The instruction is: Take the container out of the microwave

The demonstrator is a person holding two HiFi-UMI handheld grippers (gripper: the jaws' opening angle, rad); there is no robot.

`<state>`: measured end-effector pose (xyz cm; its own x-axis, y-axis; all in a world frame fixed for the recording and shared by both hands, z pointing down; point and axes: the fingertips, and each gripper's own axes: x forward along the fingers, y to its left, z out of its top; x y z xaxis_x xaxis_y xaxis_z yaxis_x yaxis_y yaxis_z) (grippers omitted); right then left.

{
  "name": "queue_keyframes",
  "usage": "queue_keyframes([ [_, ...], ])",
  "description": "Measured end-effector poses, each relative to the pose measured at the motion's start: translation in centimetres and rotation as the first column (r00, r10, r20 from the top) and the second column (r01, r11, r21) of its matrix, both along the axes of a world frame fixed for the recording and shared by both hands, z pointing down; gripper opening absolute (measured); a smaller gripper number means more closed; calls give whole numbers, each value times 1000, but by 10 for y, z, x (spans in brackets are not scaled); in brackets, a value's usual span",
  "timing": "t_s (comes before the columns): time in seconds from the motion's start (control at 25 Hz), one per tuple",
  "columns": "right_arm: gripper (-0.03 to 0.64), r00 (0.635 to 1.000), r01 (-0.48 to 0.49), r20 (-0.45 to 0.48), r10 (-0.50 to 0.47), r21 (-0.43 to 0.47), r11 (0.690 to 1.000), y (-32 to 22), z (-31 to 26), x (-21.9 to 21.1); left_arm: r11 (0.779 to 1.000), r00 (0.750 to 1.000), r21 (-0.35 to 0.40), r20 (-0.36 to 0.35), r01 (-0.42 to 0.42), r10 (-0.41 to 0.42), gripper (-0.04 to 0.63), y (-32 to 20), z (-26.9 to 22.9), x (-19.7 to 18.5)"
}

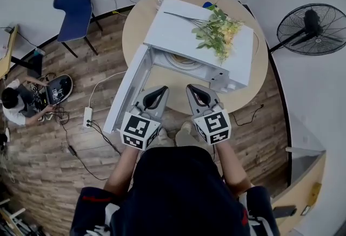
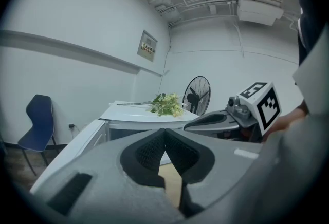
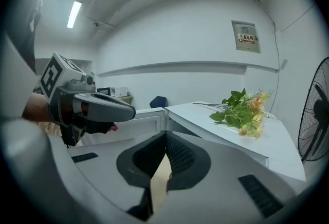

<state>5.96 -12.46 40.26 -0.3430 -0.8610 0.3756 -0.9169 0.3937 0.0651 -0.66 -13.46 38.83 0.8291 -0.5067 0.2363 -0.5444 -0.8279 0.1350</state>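
- Your left gripper [image 2: 164, 131] has its ribbed pads clenched tip to tip, with nothing between them.
- Your right gripper [image 3: 165, 134] is clenched the same way and is also empty.
- In the head view the two grippers sit side by side, close together and pointing toward twelve o'clock at the open front of the white microwave [image 1: 178, 29].
- The door [image 1: 127, 91] stands swung wide toward eight o'clock, just beside your left gripper, so the cavity mouth is unobstructed.
- The container [image 1: 184, 60] is most likely the round pale rim visible inside the cavity at twelve o'clock. From overhead you cannot tell whether that rim is the dish or the turntable.
- A bunch of flowers [image 1: 219, 32] lies on the microwave's top toward one o'clock, clear of your path.
- The microwave takes up most of the round table [image 1: 135, 24].
- The step in hand looks like the approach, and neither gripper has entered the cavity yet.
- To do it well, spread the jaws before you reach the opening, then come in low and level, with each gripper taking one side of the rim.
- Keep your left gripper off the door edge, then draw the container straight back toward six o'clock.
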Motion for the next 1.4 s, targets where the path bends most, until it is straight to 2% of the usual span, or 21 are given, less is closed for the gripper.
queue_keyframes([
  [0.32, 8, 992, 108, -57, -113, -95, 990, -22, 39, 1, 997, 999, -62, 14, 45, -44, 14, -14, 23, 8],
  [0.52, 8, 962, 211, -135, -236, -181, 961, -30, 66, -5, 993, 996, -72, 18, 90, -89, 14, -30, 34, 10],
  [0.72, 8, 910, 270, -235, -341, -289, 919, -42, 102, -1, 986, 992, -111, 36, 122, -118, 14, -37, 52, 12],
  [0.96, 8, 791, 304, -416, -449, -370, 878, -66, 145, 4, 978, 988, -147, 53, 150, -143, 14, -43, 71, 12],
  [1.28, 8, 733, 253, -520, -439, -391, 885, -104, 183, 11, 965, 983, -190, 76, 181, -169, 14, -40, 94, 5],
  [1.4, 21, 700, 252, -545, -461, -415, 874, -110, 198, 14, 959, 980, -205, 80, 194, -181, 14, -38, 99, 1],
])
